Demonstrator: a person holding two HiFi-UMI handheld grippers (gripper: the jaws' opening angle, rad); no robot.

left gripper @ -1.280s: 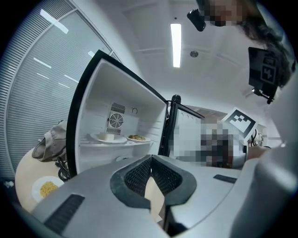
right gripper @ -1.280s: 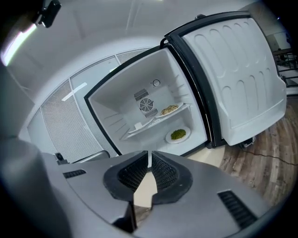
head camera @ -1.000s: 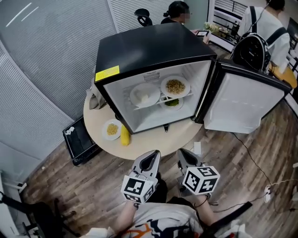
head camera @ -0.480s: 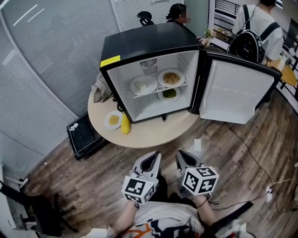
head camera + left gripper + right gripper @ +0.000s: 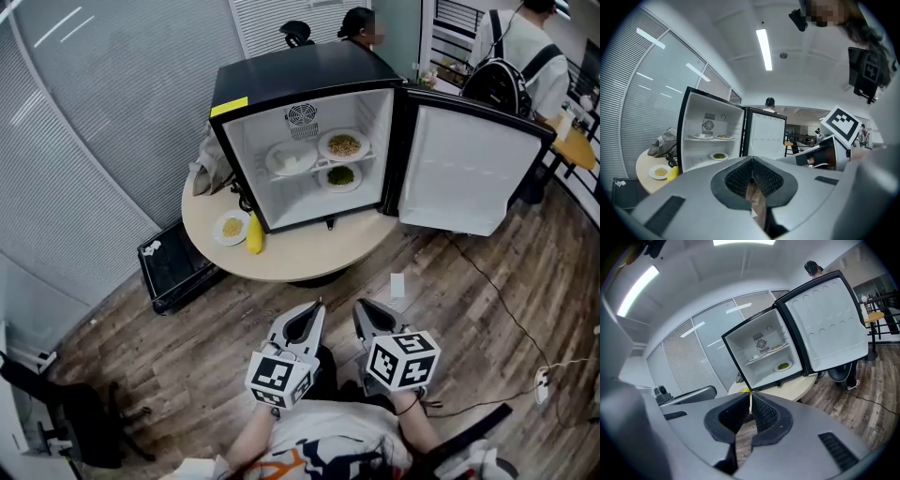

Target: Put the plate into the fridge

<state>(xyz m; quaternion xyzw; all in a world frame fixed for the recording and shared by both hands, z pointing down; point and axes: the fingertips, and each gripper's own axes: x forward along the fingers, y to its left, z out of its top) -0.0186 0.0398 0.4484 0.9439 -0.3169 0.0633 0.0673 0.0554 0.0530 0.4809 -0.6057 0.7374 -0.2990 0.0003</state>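
Left gripper (image 5: pixel 312 311) and right gripper (image 5: pixel 362 309) both closed, empty. Plate (image 5: pixel 231 227), likely the target, sits on table (image 5: pixel 309 261) well ahead-left; left gripper is nearer.

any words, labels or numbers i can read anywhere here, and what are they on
No text here can be read.
Yellow sticker on the top front edge of the fridge: print too small to read.
Marker cubes: black-and-white square patterns only, no letters.
White slip on the floor: too small to tell.
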